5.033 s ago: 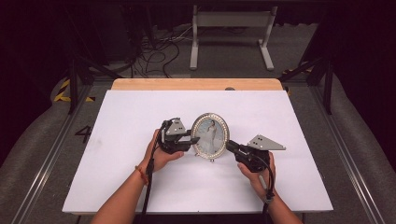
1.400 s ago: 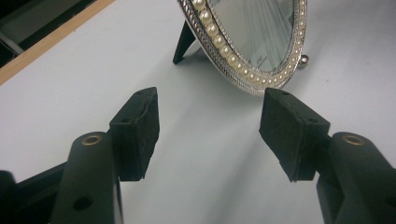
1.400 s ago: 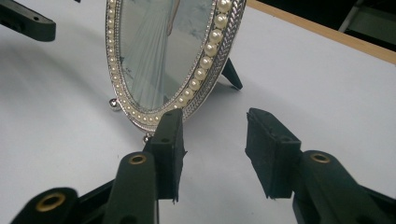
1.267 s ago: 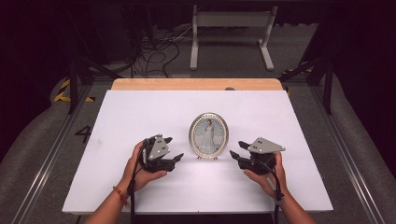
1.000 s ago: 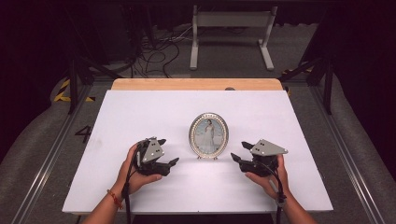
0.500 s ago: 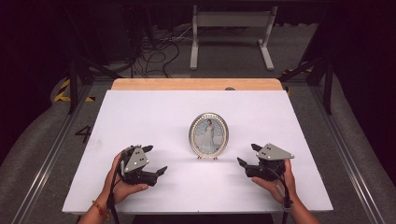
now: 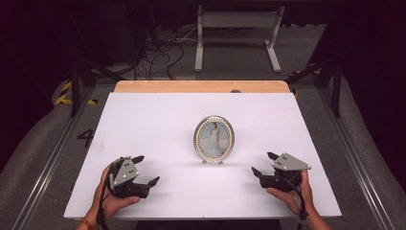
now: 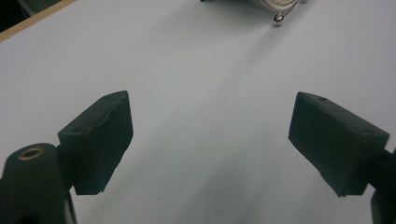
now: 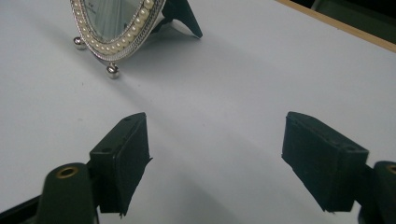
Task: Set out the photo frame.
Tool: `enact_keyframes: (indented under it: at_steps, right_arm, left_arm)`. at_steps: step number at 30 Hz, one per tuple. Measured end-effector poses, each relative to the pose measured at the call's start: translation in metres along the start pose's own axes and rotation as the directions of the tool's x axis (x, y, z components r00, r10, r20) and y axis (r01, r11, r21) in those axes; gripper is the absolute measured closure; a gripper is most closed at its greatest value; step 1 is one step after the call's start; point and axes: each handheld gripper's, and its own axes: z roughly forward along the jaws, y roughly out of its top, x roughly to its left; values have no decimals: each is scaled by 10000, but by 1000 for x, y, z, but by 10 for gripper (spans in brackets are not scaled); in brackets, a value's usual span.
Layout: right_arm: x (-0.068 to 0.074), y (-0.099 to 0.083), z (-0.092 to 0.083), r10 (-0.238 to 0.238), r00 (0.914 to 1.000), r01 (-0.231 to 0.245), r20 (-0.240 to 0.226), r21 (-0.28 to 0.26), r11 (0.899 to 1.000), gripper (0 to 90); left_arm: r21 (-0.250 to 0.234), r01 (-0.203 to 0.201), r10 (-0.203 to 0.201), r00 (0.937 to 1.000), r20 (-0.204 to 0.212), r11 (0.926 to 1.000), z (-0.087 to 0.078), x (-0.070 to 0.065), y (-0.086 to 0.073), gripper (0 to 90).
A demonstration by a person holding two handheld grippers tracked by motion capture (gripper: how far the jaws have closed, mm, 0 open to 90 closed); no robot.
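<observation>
An oval photo frame (image 7: 214, 139) with a pearl rim stands upright on its own at the middle of the white table (image 7: 153, 124). My left gripper (image 7: 147, 170) rests near the front left and points toward the frame. Its jaws have just been opening and stand open, with bare table between them (image 8: 210, 144). My right gripper (image 7: 262, 163) sits near the front right, also open after just widening, with nothing between the pads (image 9: 215, 154). The frame's rim and ball feet (image 9: 116, 28) show ahead in the right gripper view. One foot (image 8: 279, 17) shows at the top of the left gripper view.
A wooden strip (image 7: 201, 86) runs along the table's far edge. Behind it stand a white metal stand (image 7: 237, 28) and loose cables (image 7: 158, 52) on the floor. Metal rails (image 7: 52, 158) flank the table on both sides.
Five seconds ago both grippers were at the frame's sides. Since then both hands have drawn back and outward toward the near edge, leaving the frame standing alone.
</observation>
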Motion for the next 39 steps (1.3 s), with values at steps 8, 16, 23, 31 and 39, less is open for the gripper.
enact_keyframes:
  at_steps: [8, 16, 23, 31, 39]
  right_arm:
    - [2, -11, -6, -304, 9994, 304, 173, 25, 9995, 218]
    - [1, -18, -14, -152, 9997, 159, 204, -357, 9992, 203]
    - [4, -18, -14, -334, 9990, 342, 300, -291, 9990, 200]
    - [9, -17, -10, -481, 9983, 487, 325, -175, 9987, 197]
    - [8, -19, -9, -464, 9982, 472, 367, -209, 9987, 189]
  left_arm:
    - [-73, 347, -348, 9993, -145, 9994, -10, -2, -11, 149]
    - [-448, 936, -954, 9947, -392, 9946, -21, -3, -19, 119]
    - [-459, 1010, -1029, 9938, -422, 9938, -20, 3, -22, 119]
    - [-752, 1290, -1334, 9894, -570, 9888, -26, 9, -24, 120]
    - [-544, 1177, -1208, 9911, -564, 9916, -20, 9, -24, 120]
